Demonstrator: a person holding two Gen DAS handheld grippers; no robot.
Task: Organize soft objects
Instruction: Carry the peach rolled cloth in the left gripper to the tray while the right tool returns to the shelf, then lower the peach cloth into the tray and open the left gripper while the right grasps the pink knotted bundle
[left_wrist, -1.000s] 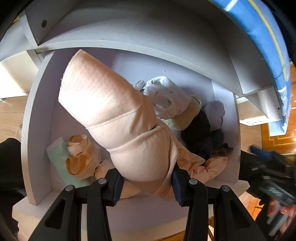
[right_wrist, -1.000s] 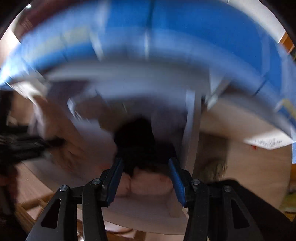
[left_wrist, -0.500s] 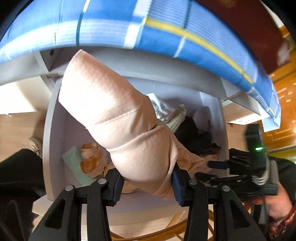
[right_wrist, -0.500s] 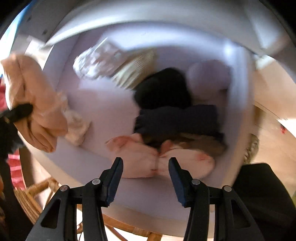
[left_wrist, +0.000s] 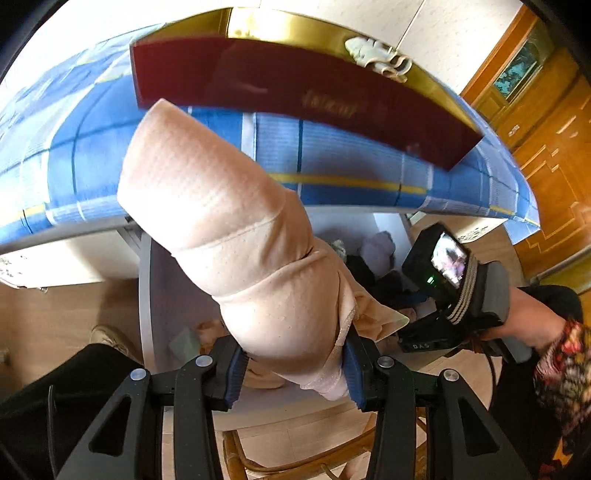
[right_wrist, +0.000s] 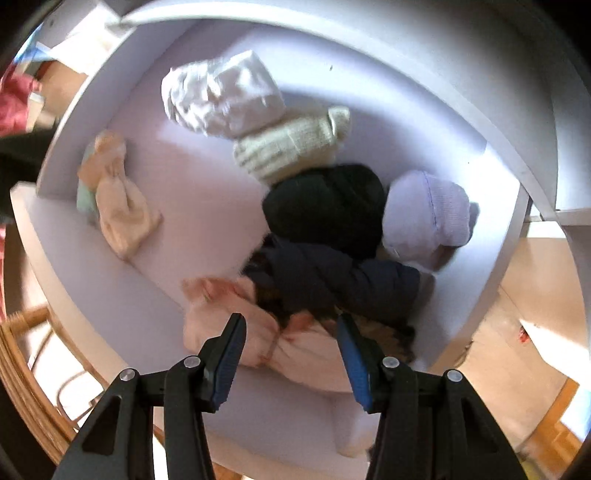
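My left gripper (left_wrist: 293, 363) is shut on a rolled peach cloth (left_wrist: 236, 236), which sticks up and away from the jaws, high above the pale drawer (left_wrist: 173, 295). My right gripper (right_wrist: 291, 354) points straight down into that drawer (right_wrist: 192, 221). It is open, with its jaws on either side of a pink bundle (right_wrist: 306, 350) at the near edge, and I cannot tell whether they touch it. Behind the bundle lie a navy cloth (right_wrist: 332, 277), a black one (right_wrist: 325, 206), a lilac one (right_wrist: 424, 214), a cream knit (right_wrist: 291, 147) and a white crumpled cloth (right_wrist: 221, 92).
A small peach bundle on a mint cloth (right_wrist: 118, 206) lies at the drawer's left side. A bed with a blue checked sheet (left_wrist: 351, 166) and a dark red headboard (left_wrist: 295, 96) stands beyond the drawer. A wicker chair (right_wrist: 22, 350) is under the drawer's near edge. A person's hand (left_wrist: 528, 321) holds the right gripper.
My left gripper has risen out of the drawer with the peach cloth still in it. My right gripper has swung over the drawer and sunk toward the pink bundle.
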